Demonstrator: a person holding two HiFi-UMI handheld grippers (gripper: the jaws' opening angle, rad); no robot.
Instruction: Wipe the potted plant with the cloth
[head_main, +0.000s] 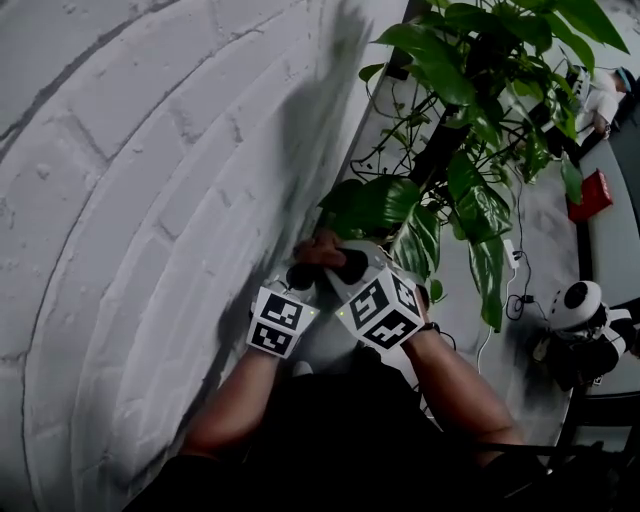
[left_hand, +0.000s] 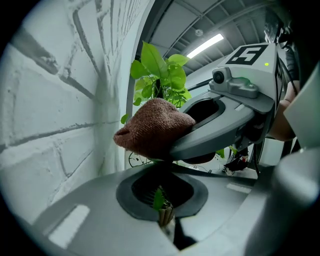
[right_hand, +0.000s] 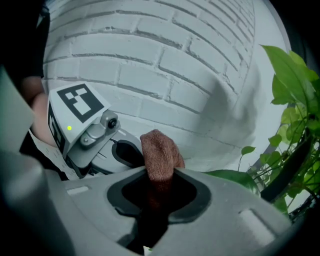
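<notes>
The potted plant (head_main: 470, 110) rises beside a white brick wall, its broad green leaves hanging low. Both grippers meet at its lowest leaves. My right gripper (right_hand: 158, 189) is shut on a reddish-brown cloth (right_hand: 159, 152), which sticks up out of its jaws. In the left gripper view the cloth (left_hand: 152, 131) bulges from the right gripper just above my left gripper (left_hand: 162, 204). The left gripper is shut on a thin green leaf (left_hand: 159, 198), seen edge-on. In the head view the left gripper (head_main: 298, 276) and right gripper (head_main: 350, 266) almost touch, with the cloth (head_main: 320, 248) against a large leaf (head_main: 372, 203). The pot is hidden.
The white brick wall (head_main: 150, 200) fills the left side, close to both grippers. On the grey floor at the right lie a white rounded device (head_main: 580, 305), cables (head_main: 515, 290) and a red object (head_main: 590, 195). Stems and leaves crowd the upper right.
</notes>
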